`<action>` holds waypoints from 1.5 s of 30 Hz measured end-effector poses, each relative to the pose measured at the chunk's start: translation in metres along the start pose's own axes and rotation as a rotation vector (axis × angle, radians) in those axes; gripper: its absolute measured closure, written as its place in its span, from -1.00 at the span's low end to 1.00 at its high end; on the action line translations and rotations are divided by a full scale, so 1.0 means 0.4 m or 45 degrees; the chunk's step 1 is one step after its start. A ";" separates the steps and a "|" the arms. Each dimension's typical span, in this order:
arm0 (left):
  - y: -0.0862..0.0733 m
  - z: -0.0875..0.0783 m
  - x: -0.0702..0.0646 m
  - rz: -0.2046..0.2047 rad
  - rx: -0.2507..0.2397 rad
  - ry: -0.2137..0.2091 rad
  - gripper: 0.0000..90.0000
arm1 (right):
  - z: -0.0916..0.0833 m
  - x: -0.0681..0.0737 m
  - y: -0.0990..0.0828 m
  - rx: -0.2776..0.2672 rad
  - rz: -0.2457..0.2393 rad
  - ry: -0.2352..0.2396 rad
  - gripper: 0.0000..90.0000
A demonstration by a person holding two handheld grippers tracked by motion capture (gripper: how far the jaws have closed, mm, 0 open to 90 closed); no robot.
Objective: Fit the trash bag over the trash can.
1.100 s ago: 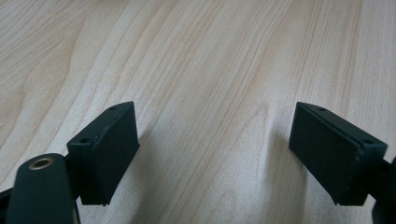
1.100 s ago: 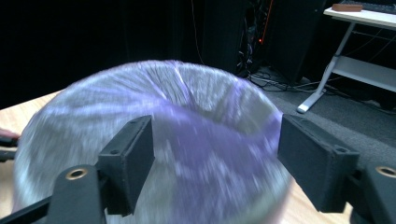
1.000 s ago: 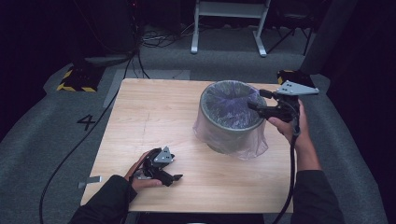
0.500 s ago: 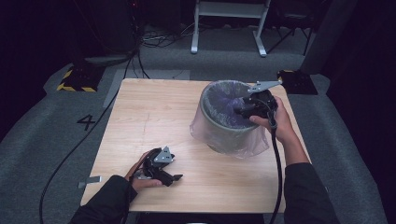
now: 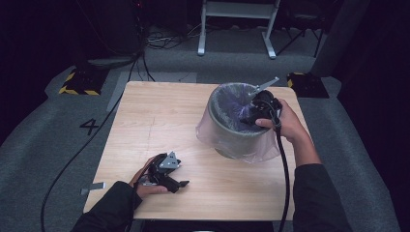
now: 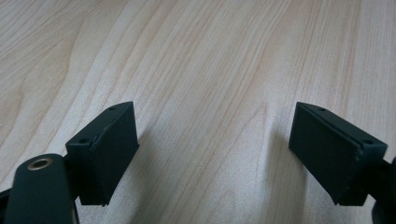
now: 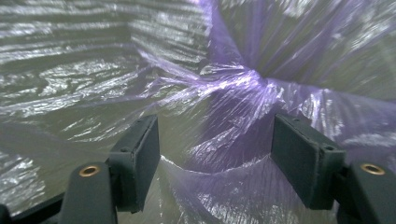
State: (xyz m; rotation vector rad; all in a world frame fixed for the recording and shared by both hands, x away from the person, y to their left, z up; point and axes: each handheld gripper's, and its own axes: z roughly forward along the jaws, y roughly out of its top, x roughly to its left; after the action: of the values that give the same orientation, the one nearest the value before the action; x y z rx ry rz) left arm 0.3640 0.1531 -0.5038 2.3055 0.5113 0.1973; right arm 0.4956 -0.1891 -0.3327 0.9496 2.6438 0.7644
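Observation:
A grey round bin (image 5: pixel 232 135) stands on the wooden table (image 5: pixel 159 116), lined with a thin purple plastic bag (image 5: pixel 231 102) whose edge hangs over the rim. My right gripper (image 5: pixel 247 116) reaches over the bin's right rim into its mouth. In the right gripper view its jaws (image 7: pixel 215 154) stand apart and have just been opening; a crumpled fold of the bag (image 7: pixel 233 93) lies between and beyond the pads, which do not press on it. My left gripper (image 5: pixel 178 183) rests on the table near the front left, open (image 6: pixel 215 149) over bare wood.
The bin sits right of the table's middle. A cable (image 5: pixel 82 154) trails off the left edge to the grey floor, marked with a "4" (image 5: pixel 90 126). Yellow-black blocks (image 5: pixel 77 83) (image 5: pixel 304 83) lie beyond the far corners, and a white stand (image 5: pixel 237 24) is behind.
My right gripper has moved left from outside the bin's right rim and dipped into its mouth. The left gripper has stayed where it was.

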 end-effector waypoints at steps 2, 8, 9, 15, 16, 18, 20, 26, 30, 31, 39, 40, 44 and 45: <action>0.000 0.000 0.000 0.000 0.000 -0.001 -0.66 | 0.004 0.003 0.005 0.028 -0.005 -0.017 -0.39; 0.000 0.000 0.000 0.001 -0.001 -0.002 -0.66 | -0.019 0.015 -0.007 -0.118 0.000 -0.100 -0.55; 0.000 0.000 0.000 0.001 0.000 -0.002 -0.66 | -0.031 0.016 -0.014 -0.165 0.008 -0.100 -0.55; 0.000 0.000 0.000 0.001 -0.001 -0.002 -0.66 | -0.126 0.020 -0.054 -0.442 0.049 -0.143 -0.57; 0.000 0.000 0.000 0.001 -0.001 -0.002 -0.66 | -0.139 0.024 -0.063 -0.454 0.036 -0.147 -0.58; 0.000 0.001 0.000 -0.001 -0.002 -0.004 -0.67 | -0.162 0.033 -0.083 -0.475 0.010 -0.171 -0.58; 0.000 0.001 0.001 0.004 0.000 -0.005 -0.67 | -0.179 0.041 -0.106 -0.490 -0.002 -0.169 -0.58; 0.000 0.001 0.001 0.007 -0.003 -0.007 -0.67 | -0.205 0.064 -0.192 -0.546 -0.015 -0.228 -0.58; 0.000 0.000 0.001 0.008 -0.002 -0.008 -0.67 | -0.217 0.079 -0.263 -0.585 -0.014 -0.258 -0.57; 0.000 0.000 0.001 0.010 -0.004 -0.009 -0.67 | -0.218 0.083 -0.284 -0.598 -0.009 -0.258 -0.57; -0.001 0.000 0.000 0.010 -0.004 -0.010 -0.67 | -0.163 0.115 -0.450 -0.569 0.031 -0.287 -0.57; -0.001 -0.001 0.000 0.009 -0.003 -0.009 -0.67 | -0.147 0.118 -0.469 -0.544 0.035 -0.288 -0.57; -0.001 -0.001 0.000 0.009 -0.003 -0.009 -0.67 | -0.081 0.125 -0.531 -0.474 0.049 -0.248 -0.57; -0.001 -0.001 0.000 0.009 -0.003 -0.009 -0.67 | -0.067 0.127 -0.543 -0.460 0.052 -0.241 -0.57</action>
State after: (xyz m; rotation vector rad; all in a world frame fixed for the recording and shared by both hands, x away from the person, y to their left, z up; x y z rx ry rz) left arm 0.3638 0.1535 -0.5040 2.3049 0.4994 0.1926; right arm 0.3330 -0.3090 -0.4306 0.9242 2.2299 1.0589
